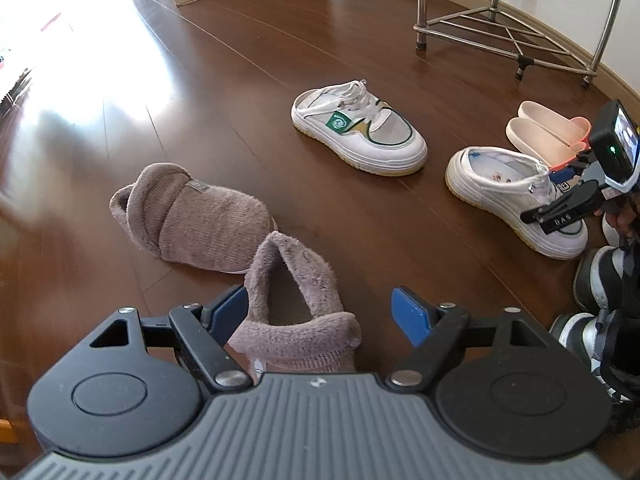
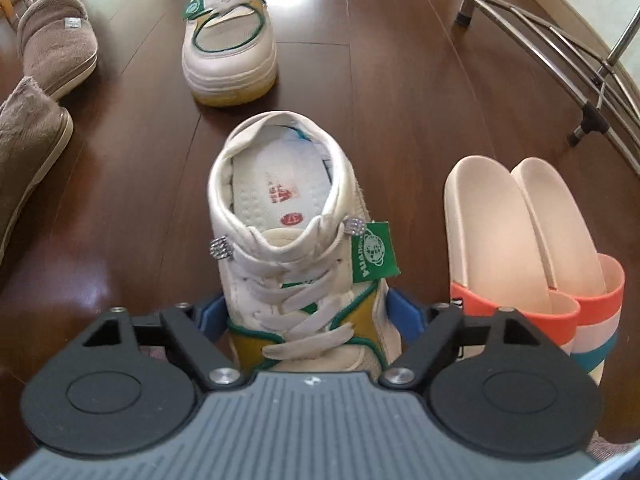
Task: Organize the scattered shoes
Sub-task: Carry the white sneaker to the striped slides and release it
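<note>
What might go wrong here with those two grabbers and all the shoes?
The right gripper straddles the sneaker at its laces; pinching soft fabric and loose laces, it may slip or tilt when lifted. The slides lie close beside that sneaker, so swinging it could knock them askew. The left gripper is open around a fuzzy slipper whose soft collar may simply squash, giving a weak hold.
</note>
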Demonstrator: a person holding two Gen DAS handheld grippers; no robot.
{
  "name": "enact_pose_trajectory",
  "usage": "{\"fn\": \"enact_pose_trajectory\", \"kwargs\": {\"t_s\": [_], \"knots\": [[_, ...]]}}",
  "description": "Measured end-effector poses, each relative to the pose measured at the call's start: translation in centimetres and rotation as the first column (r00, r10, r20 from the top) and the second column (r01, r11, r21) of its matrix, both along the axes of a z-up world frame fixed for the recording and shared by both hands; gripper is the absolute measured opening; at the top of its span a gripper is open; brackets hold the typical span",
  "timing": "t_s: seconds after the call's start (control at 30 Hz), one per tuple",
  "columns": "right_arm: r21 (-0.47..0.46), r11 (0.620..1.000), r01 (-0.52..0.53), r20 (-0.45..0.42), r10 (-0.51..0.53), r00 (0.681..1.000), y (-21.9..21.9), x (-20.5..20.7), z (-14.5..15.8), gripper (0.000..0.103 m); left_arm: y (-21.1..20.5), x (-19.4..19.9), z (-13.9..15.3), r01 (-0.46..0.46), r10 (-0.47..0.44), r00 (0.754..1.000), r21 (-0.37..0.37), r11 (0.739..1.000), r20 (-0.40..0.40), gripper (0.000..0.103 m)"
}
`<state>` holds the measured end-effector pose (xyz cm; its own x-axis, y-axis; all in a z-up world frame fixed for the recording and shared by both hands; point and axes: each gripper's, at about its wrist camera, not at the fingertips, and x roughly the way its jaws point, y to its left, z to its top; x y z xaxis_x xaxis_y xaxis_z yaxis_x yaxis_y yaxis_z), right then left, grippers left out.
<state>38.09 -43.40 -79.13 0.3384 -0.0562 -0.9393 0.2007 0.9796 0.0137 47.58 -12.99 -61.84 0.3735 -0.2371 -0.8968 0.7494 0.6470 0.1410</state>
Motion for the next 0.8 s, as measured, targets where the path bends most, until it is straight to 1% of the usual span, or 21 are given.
{"fn": "enact_pose_trajectory", "kwargs": {"t_s": [0.17, 0.33, 0.4, 0.43, 0.57, 0.6, 0.67, 0.7, 0.73, 0.77, 0.8], "knots": [[0.007, 0.998, 0.058, -0.017, -0.058, 0.998, -0.4, -0.4, 0.0, 0.077, 0.0, -0.3, 0.0, 0.007, -0.007, 1.0, 0.003, 1.0, 0.006, 0.081], [-0.02, 0.997, 0.071, -0.034, -0.071, 0.997, 0.3, -0.6, 0.0, 0.077, 0.1, -0.2, -0.2, -0.007, 0.007, 1.0, 0.01, 1.0, -0.001, 0.081], [-0.031, 0.997, 0.076, -0.04, -0.077, 0.996, 0.5, -0.7, 0.0, 0.081, 0.1, -0.2, -0.2, -0.006, 0.006, 1.0, 0.011, 1.0, 0.001, 0.081], [-0.036, 0.996, 0.078, -0.043, -0.08, 0.996, 0.6, -0.7, 0.0, 0.085, 0.1, -0.3, -0.3, -0.003, 0.003, 1.0, 0.011, 1.0, 0.001, 0.081], [-0.056, 0.995, 0.088, -0.055, -0.091, 0.994, 1.1, -0.9, 0.1, 0.092, -0.1, -0.3, -0.9, 0.003, -0.003, 1.0, 0.021, 1.0, -0.002, 0.081], [-0.058, 0.994, 0.096, -0.043, -0.098, 0.994, 1.1, -1.1, 0.5, 0.093, -0.2, -0.2, -1.1, 0.003, -0.003, 1.0, 0.025, 1.0, -0.004, 0.081], [-0.054, 0.988, 0.145, 0.027, -0.144, 0.989, 1.4, -2.1, 2.5, 0.095, -0.2, 0.0, -1.8, -0.003, 0.004, 1.0, 0.035, 0.999, -0.006, 0.081], [-0.038, 0.982, 0.185, 0.083, -0.181, 0.98, 1.6, -2.9, 3.9, 0.099, -0.3, 0.3, -2.2, -0.012, 0.013, 1.0, 0.042, 0.999, -0.009, 0.081], [-0.021, 0.974, 0.227, 0.133, -0.223, 0.966, 1.7, -3.8, 5.3, 0.101, -0.3, 0.5, -2.7, -0.023, 0.024, 1.0, 0.05, 0.998, -0.015, 0.081], [0.003, 0.962, 0.273, 0.187, -0.269, 0.945, 1.8, -4.9, 7.0, 0.102, -0.3, 0.8, -3.1, -0.035, 0.037, 0.999, 0.058, 0.998, -0.023, 0.081], [0.037, 0.946, 0.323, 0.243, -0.322, 0.915, 2.1, -6.7, 9.1, 0.102, -0.3, 1.1, -3.5, -0.046, 0.048, 0.998, 0.061, 0.997, -0.03, 0.081]]}}
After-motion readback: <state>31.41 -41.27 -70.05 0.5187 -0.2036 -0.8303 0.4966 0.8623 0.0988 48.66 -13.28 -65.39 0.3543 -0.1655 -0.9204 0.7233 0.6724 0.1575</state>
